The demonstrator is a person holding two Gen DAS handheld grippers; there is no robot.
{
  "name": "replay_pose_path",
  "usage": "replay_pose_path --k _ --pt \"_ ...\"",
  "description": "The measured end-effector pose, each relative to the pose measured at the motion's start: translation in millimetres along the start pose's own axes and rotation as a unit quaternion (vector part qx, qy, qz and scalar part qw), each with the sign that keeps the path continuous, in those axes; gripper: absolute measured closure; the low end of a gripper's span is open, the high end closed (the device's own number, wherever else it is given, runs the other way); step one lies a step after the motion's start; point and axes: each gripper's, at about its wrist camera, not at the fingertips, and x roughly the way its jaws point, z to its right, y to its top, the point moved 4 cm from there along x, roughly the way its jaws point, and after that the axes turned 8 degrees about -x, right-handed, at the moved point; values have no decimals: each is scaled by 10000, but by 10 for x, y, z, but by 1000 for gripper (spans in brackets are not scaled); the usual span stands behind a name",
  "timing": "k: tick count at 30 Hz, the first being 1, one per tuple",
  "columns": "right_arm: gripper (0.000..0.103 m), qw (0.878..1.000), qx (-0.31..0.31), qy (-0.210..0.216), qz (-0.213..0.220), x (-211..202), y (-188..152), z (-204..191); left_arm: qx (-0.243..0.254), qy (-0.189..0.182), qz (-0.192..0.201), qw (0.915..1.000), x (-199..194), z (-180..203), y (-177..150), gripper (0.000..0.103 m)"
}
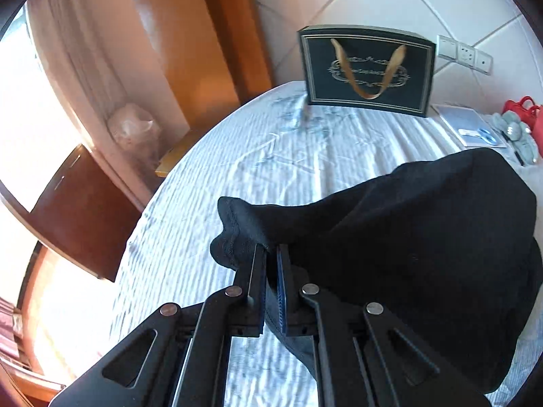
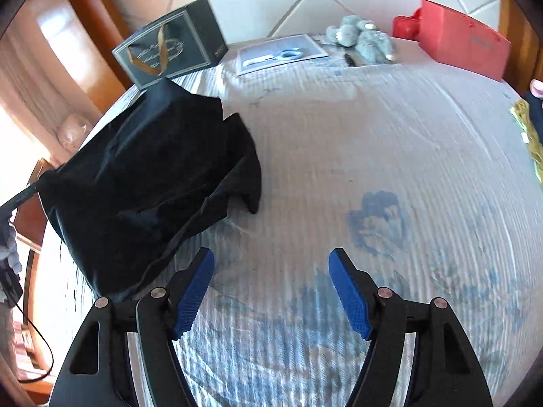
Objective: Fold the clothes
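Note:
A black garment (image 1: 424, 237) is lifted off the white, blue-patterned bedspread (image 1: 237, 176) by one hemmed corner. My left gripper (image 1: 271, 254) is shut on that corner, and the cloth hangs away to the right. In the right wrist view the same black garment (image 2: 146, 183) hangs stretched at the left, its lower end resting on the bedspread (image 2: 373, 156). My right gripper (image 2: 271, 261) stands open over bare bedspread to the right of the garment, with nothing between its blue pads (image 2: 195, 291).
At the head of the bed stand a dark gift bag (image 1: 368, 68), a paper with scissors (image 2: 281, 52), a grey plush toy (image 2: 363, 37) and a red bag (image 2: 465, 42). More cloth (image 2: 529, 129) lies at the right edge. A wooden nightstand (image 1: 81, 217) is left of the bed.

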Motion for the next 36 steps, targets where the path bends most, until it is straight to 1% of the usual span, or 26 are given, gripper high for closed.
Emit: replay_pose_path --k 2,4,6,8,9,10,11,12,13,14,16,17,20,22,24,26,28,29,31,32,34,36 --pt "33 9996 -270 -26 -88 181 88 -120 -52 166 -74 9998 36 -174 -46 99" --pt "33 9994 -343 -56 -92 331 196 -199 -153 230 -145 9995 62 -294 -112 99" --pt "33 9993 -351 100 -66 453 305 -266 -227 272 -238 9991 131 -367 -153 99" --pt "34 9988 -442 165 -159 601 386 -338 -250 287 -330 9987 179 -425 -201 99" --pt "40 9982 -531 175 -204 674 414 -376 -251 296 -360 9986 185 -429 -216 99" --pt "63 9978 -568 232 -251 726 435 -402 -254 298 -392 9985 187 -435 -232 99" --pt "84 9973 -595 297 -299 775 455 -425 -273 263 -426 9984 173 -448 -251 99" --pt "90 9977 -563 286 -237 750 490 -422 -290 222 -446 9983 162 -449 -259 99" --pt "91 9982 -521 262 -156 712 526 -415 -303 178 -460 9983 147 -445 -266 99" --pt "94 9987 -473 196 14 618 562 -385 -296 120 -450 9985 114 -420 -271 99" --pt "95 9989 -280 27 384 327 588 -223 -258 -31 -443 9987 44 -342 -286 99" --pt "96 9984 -153 -81 541 170 579 -117 -240 -162 -487 9984 12 -281 -305 99" --pt "98 9948 434 -317 866 -302 373 330 -158 -618 -644 9959 -89 -49 -395 99" --pt "98 9903 804 -450 1040 -602 109 618 -66 -977 -766 9922 -162 158 -489 98" --pt "98 9858 1123 -663 1061 -867 -229 833 100 -1272 -855 9881 -253 404 -602 98" --pt "98 9806 1410 -922 1000 -1097 -622 969 283 -1565 -958 9826 -338 647 -720 98" --pt "98 9759 1710 -1082 817 -1246 -1030 1064 488 -1760 -1056 9775 -417 855 -837 98" --pt "98 9744 1856 -1097 631 -1277 -1179 1116 594 -1820 -1111 9752 -440 945 -892 98" --pt "96 9751 1954 -1036 123 -1204 -1413 1163 820 -1762 -1194 9736 -433 1059 -984 98" --pt "90 9747 1995 -1001 -135 -1164 -1528 1183 877 -1657 -1217 9747 -397 1069 -1011 98" --pt "77 9718 2091 -1044 -318 -1168 -1680 1246 858 -1485 -1289 9767 -323 1014 -1038 98" --pt "77 9702 2202 -1005 -144 -1242 -1653 1330 654 -1293 -1297 9809 -253 848 -1013 97"
